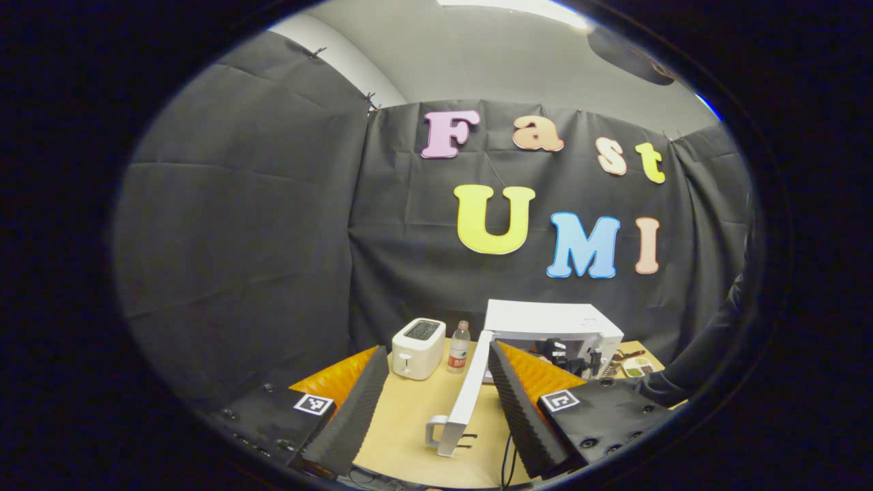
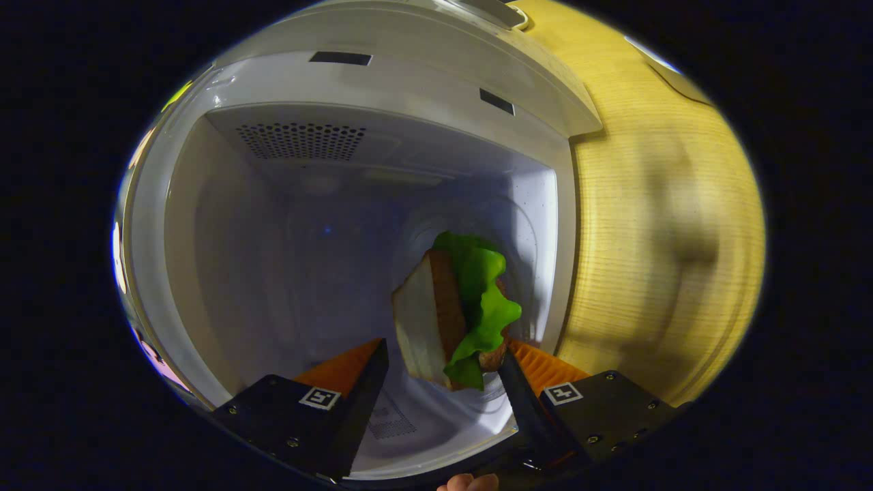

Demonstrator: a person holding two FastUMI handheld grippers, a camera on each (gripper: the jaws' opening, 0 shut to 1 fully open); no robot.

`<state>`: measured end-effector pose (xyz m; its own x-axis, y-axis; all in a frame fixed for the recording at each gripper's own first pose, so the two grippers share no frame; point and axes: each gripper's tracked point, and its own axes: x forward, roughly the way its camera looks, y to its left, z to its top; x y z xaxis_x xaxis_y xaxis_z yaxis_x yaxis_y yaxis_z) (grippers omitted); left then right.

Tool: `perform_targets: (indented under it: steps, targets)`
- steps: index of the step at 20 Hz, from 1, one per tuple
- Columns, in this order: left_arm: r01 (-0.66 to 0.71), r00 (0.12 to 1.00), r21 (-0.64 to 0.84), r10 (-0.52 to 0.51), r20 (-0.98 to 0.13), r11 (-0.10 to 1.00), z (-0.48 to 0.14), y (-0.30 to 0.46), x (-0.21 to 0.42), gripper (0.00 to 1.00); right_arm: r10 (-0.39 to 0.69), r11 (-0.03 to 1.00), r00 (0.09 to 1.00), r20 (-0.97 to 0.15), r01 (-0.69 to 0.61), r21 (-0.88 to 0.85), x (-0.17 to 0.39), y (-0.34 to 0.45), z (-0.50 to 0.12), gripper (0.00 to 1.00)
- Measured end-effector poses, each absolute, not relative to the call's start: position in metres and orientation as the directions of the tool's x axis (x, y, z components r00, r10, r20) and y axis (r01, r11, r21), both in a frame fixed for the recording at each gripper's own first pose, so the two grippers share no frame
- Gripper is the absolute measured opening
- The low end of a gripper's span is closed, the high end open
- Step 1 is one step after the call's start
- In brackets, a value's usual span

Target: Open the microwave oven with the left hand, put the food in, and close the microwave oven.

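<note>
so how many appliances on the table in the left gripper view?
2: a white two-slot toaster at the back left, and a white microwave oven right of it, door swung open. A clear plastic bottle stands between them.

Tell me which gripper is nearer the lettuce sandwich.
Right. The right gripper is inside the white microwave, the green-lettuce sandwich between its fingers. The left gripper is back over the wooden table, open.
</note>
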<state>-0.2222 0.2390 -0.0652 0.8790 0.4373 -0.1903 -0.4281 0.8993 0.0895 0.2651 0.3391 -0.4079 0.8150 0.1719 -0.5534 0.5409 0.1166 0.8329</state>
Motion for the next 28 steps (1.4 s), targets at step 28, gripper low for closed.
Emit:
perform_targets:
  steps: [28]
  targets:
    - [-0.151, 0.968, 0.083, 0.165, -0.19, 0.985, -0.114, 0.168, -0.115, 0.94, 0.222, 0.953, 0.947, -0.232, -0.161, 0.257, 0.051, 0.164, -0.162, 0.96]
